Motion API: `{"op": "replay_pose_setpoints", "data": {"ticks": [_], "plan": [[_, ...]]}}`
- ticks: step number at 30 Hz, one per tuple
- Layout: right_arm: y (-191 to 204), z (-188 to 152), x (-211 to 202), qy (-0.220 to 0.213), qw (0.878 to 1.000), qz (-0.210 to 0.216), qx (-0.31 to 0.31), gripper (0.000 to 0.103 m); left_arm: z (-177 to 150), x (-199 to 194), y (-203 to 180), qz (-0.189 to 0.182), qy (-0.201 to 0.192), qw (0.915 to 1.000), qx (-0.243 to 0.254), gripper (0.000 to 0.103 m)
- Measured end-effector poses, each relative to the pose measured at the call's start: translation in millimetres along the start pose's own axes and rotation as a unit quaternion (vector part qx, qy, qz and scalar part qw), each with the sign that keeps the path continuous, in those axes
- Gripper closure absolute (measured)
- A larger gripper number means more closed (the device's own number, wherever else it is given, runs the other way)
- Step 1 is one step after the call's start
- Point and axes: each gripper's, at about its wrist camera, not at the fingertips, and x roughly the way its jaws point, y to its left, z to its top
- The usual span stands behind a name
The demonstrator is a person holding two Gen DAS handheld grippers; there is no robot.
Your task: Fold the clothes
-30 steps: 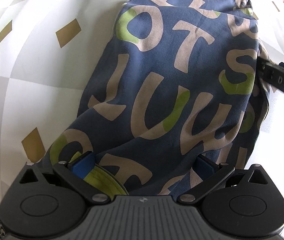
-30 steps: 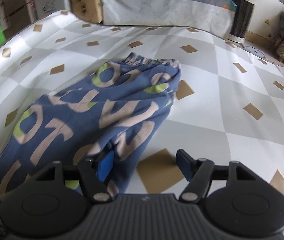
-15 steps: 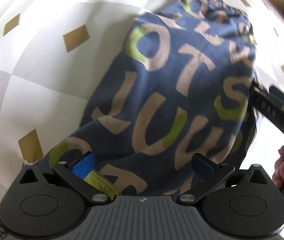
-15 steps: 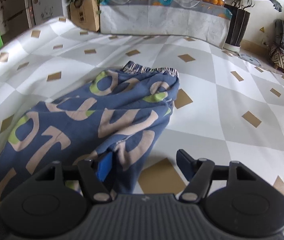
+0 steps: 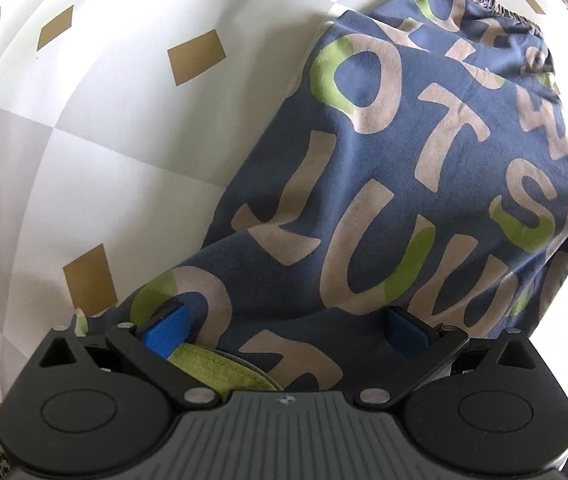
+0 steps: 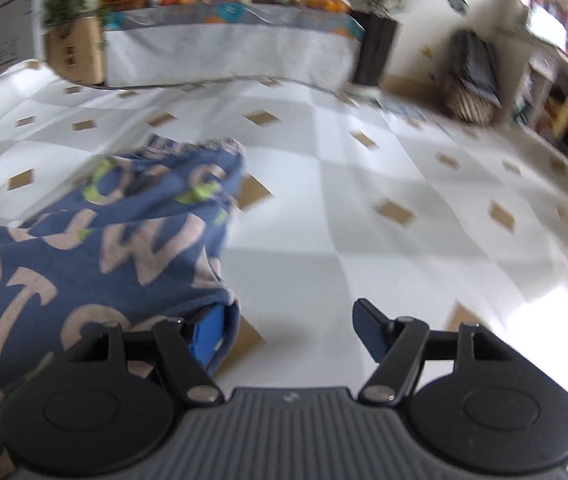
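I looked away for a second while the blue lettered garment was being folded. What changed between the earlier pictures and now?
The right gripper swung sideways: its view is now blurred and tilted, and in the left wrist view it has slid almost out of frame. Nothing was grasped or released. Its jaws stay open, one finger under the garment edge. The left gripper stays open over the garment on the checked cloth.

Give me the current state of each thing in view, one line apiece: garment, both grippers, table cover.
Blue lettered garment: folded over, bunched, lying on the cover, striped waistband at the far end.
Left gripper: open, jaws wide over the garment's near edge.
Right gripper: open, one finger against the garment's side edge, nothing clamped.
Checked table cover: spread flat.
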Motion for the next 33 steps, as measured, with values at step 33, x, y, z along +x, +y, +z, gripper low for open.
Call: {"op": "replay_pose_setpoints", "data": {"ticks": [33], "plan": [[5, -1, -45, 0.085, 0.949, 0.303, 0.001, 0.053, -5, -24, 19, 0.015, -0.031, 0.9994, 0.003, 0.000]]}}
